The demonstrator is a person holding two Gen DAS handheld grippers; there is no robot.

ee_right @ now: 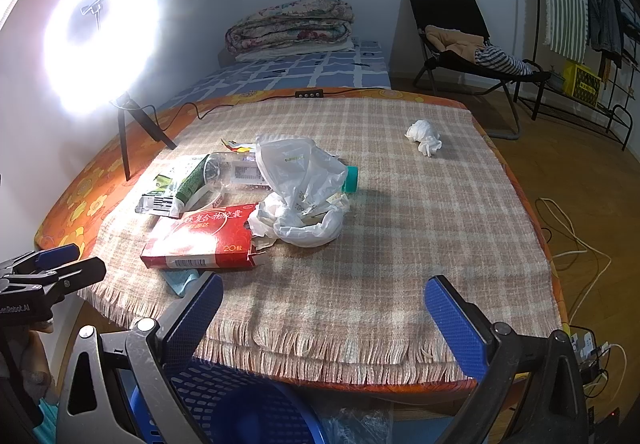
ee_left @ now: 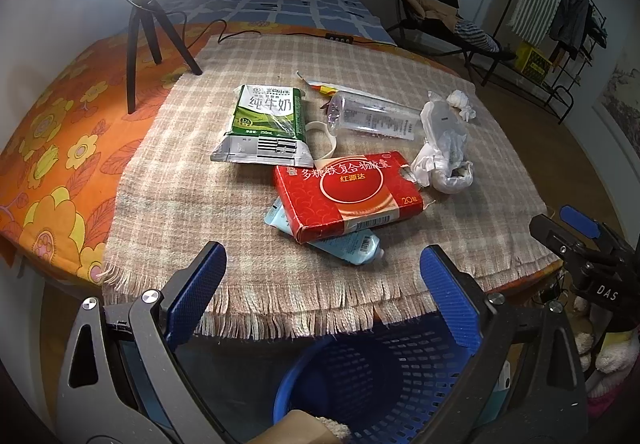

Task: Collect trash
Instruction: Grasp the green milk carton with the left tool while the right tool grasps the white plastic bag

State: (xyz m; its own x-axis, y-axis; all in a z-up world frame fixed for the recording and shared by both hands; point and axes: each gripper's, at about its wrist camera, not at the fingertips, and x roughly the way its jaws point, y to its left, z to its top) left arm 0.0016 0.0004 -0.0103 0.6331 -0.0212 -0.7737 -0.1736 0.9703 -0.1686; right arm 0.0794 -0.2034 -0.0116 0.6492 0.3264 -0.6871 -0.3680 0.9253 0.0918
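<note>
trash untouched, both sets of jaws spread and empty
your left gripper [ee_left: 320, 284] could knock the red box [ee_left: 348, 194] past the blue basket [ee_left: 384, 376] beneath it

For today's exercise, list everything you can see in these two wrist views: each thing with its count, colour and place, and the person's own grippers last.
Flattened milk carton: one, green and white, left of the pile.
Clear plastic bottle: one, transparent, lying behind the box.
Red cardboard medicine box: one, red, front of the pile, on a tube.
Light blue tube: one, under the box.
Crumpled white plastic bag: one, right of the box.
White tissue wad: one, alone, far right.
Checked fringed cloth: one, beige, covering the table.
Blue mesh basket: one, below the table's near edge.
Ring light on tripod: one, far left.
Left gripper: open, empty.
Right gripper: open, empty.
</note>
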